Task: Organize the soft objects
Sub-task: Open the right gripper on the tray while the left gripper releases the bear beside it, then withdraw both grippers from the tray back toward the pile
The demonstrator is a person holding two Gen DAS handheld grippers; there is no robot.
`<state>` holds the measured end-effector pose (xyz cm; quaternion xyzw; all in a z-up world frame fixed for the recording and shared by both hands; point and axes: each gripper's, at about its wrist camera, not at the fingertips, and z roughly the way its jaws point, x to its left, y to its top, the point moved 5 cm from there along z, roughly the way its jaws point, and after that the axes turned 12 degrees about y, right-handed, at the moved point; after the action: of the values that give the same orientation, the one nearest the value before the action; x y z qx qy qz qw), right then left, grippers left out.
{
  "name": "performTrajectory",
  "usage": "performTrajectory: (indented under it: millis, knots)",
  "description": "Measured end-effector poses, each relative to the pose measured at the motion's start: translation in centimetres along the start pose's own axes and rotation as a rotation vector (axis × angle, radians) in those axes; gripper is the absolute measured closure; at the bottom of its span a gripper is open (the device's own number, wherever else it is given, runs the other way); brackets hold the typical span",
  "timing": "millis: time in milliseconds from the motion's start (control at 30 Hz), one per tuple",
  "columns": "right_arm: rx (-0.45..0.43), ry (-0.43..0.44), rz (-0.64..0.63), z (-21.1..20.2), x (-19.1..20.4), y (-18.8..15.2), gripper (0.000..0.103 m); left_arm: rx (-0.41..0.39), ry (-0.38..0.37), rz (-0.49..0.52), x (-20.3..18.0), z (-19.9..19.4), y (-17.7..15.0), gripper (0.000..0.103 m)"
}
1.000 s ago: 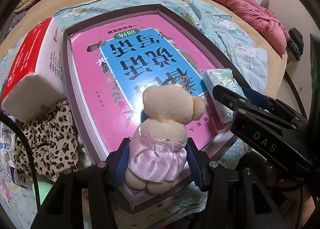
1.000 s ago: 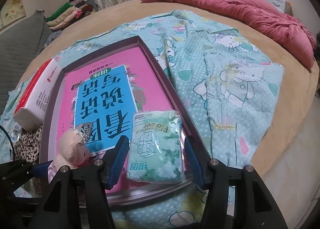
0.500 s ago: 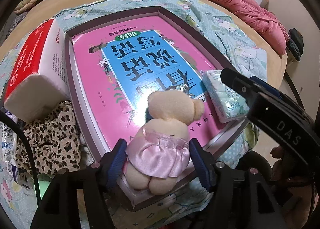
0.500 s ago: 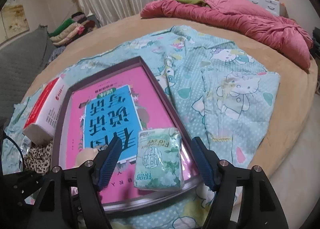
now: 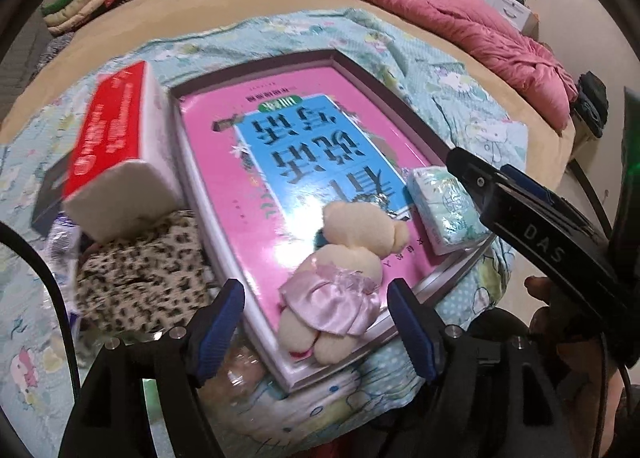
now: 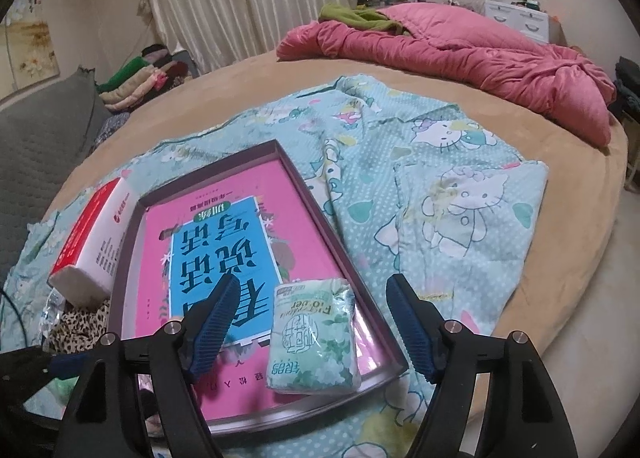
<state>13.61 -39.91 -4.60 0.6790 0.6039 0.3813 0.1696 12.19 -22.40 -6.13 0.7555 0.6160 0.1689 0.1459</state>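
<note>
A cream teddy bear [image 5: 344, 258] in a pink satin dress lies on the pink book inside a shallow purple-grey tray [image 5: 384, 94], at its near edge. My left gripper [image 5: 316, 326] hangs just above it. Its jaws are opening, the bear's lower half lies between the blue pads, and neither pad touches it. A green flowered tissue pack [image 6: 312, 342] rests in the tray's near right corner [image 6: 320, 218]. My right gripper [image 6: 312, 326] stands over it with jaws opening, and the pads are clear of the pack. The same pack [image 5: 444, 210] shows in the left wrist view, beside the right gripper's finger [image 5: 520, 210].
A red-and-white tissue box [image 5: 116, 150] leans against the tray's left side, with a leopard-print cloth [image 5: 140, 274] below it. The tray lies on a blue cartoon-cat sheet [image 6: 440, 198] on a round tan bed. A pink quilt [image 6: 460, 46] is bunched at the far side.
Both grippers have widened and drawn up and back. The bear and the tissue pack, earlier close between the pads, now lie free on the tray.
</note>
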Motion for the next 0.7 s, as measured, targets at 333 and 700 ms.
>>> performTrajectory:
  millis: [333,700]
  knots:
    - [-0.073,-0.002,-0.028,-1.9,1.6,0.7,0.026,-0.05,0.034,-0.052,3.4,-3.0,-1.3,0.029]
    - [-0.136,0.011,-0.041,-4.9,4.3,1.6,0.026,-0.062,0.04,-0.146,7.8,-4.5,-2.7,0.023]
